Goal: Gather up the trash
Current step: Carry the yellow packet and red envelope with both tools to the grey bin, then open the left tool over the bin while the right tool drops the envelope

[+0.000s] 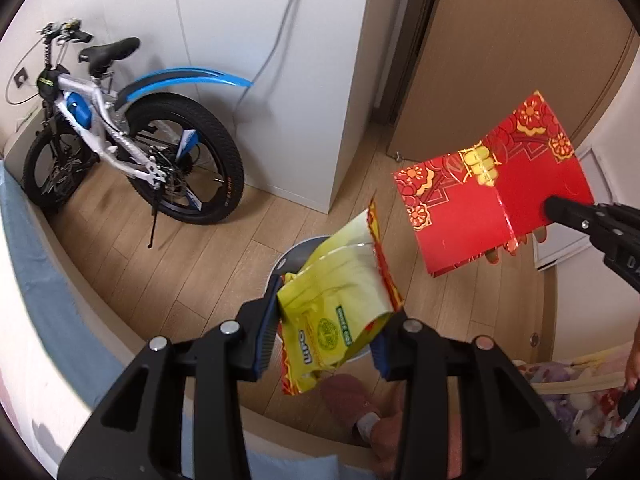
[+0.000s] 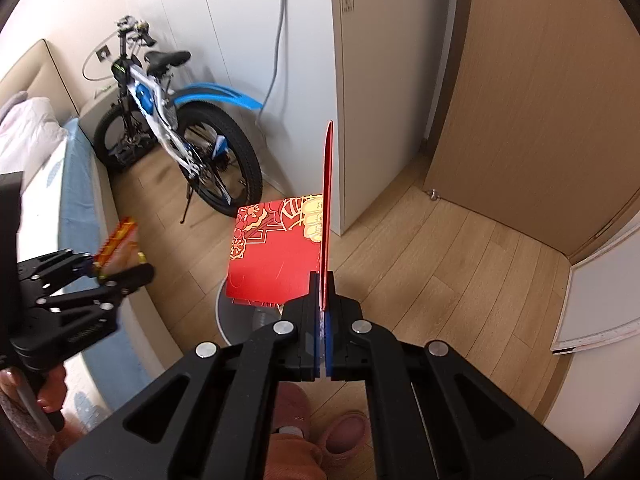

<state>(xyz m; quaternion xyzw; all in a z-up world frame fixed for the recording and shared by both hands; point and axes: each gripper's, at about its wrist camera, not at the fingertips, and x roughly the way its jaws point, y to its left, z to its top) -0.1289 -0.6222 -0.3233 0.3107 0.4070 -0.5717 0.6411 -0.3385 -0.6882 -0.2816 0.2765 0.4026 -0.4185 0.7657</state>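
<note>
Both hands are loaded and leaning down over the floor beside the bed. The left gripper (image 1: 330, 322) has its fingers pinching a crumpled yellow snack wrapper (image 1: 340, 308), squeezed across its middle so that the two ends stick out above and below. The right gripper (image 2: 323, 316) has its fingers pressed tight on a folded red card (image 2: 276, 256) with gold flowers, held by one edge; one flap stands upright along the line of the fingers, the other lies out flat to the side.

What matters now is the bin. A round white trash bin (image 1: 298, 254) sits on the wooden floor just past the left fingers, its rim peeking out behind the wrapper, so the wrapper hangs almost straight over the opening. From the right wrist view the bin (image 2: 230, 312) shows below the flat flap of the card, a little left of the fingers, with the card's far edge over the rim.

By my reckoning the left hand is the nearer and better lined up: loosen the fingers and the wrapper should drop in. The card is wide and stiff, and its flat flap spans much of the mouth, so it may want tilting edge-down first or it could catch on the rim. A slippered foot (image 1: 352, 404) stands close beside the bin.
</note>
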